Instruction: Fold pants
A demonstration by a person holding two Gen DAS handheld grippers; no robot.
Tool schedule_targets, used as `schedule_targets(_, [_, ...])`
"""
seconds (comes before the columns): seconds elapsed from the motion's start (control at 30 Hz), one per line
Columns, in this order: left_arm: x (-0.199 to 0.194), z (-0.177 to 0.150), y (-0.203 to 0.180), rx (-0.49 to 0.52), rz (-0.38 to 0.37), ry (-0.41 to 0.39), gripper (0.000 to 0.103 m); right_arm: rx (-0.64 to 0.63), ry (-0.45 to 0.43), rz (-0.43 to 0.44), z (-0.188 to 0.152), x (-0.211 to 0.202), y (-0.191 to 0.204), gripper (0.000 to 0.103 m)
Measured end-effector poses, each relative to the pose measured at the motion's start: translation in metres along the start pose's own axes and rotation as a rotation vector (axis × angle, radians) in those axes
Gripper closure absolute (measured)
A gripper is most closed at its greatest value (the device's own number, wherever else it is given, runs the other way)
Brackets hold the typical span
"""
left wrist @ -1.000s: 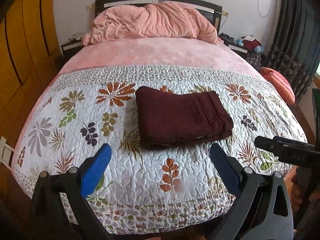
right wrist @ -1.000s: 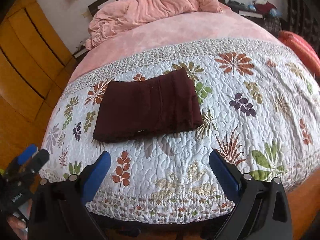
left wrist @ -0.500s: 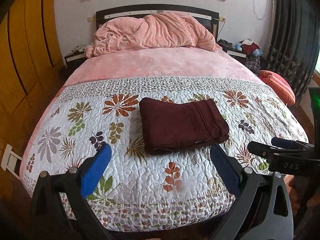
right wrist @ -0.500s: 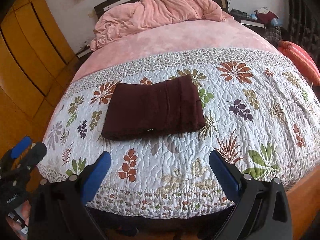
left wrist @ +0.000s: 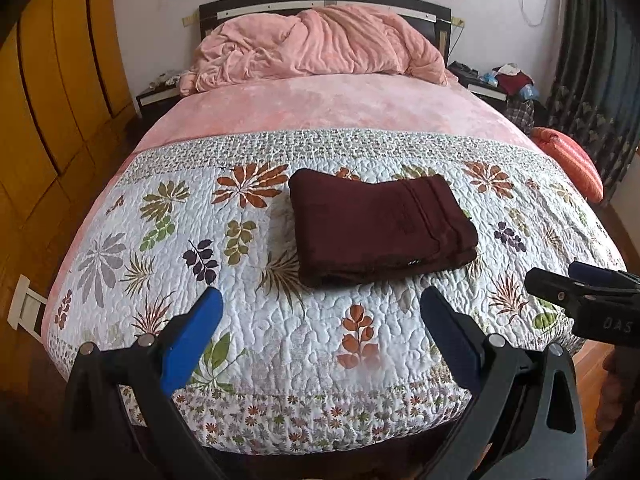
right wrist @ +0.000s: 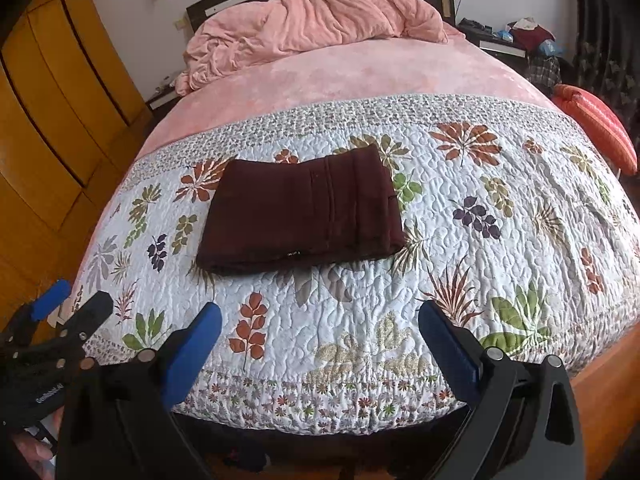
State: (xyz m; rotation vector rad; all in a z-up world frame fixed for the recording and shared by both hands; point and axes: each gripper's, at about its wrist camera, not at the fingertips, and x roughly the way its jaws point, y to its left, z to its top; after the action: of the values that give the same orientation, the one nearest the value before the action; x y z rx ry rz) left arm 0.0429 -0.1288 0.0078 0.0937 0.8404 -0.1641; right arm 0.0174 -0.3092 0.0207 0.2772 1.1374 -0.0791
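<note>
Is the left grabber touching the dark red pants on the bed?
Apart. In the left wrist view, the left gripper is open, and bare quilt shows between its blue fingertips and the folded pants.

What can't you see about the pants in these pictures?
- Pants: inner layers hidden by the top fold, both views.
- Small tag on the pants' near edge: too small to read.
- Quilt beneath: covered by the pants.
- Nightstand clutter: too small, left view.

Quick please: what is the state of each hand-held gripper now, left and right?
Left hand-held gripper: open, holding nothing, away from the folded pants.
Right hand-held gripper: open, holding nothing, also away from the pants.
</note>
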Motion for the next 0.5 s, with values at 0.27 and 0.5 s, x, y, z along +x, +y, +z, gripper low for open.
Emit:
schedule_targets(0.27, [0.0089,-0.0017,0.0004,-0.003,-0.002,0.028,0.005,-0.022,0.005,-0.007,-0.002,0.0048,0.0021,0.004])
schedule_targets(0.5, [0.0111,-0.0039,-0.0024,0.0,-0.013,0.037,0.005,-0.028,0.01,-0.011,-0.0039,0.0069,0.0049,0.004])
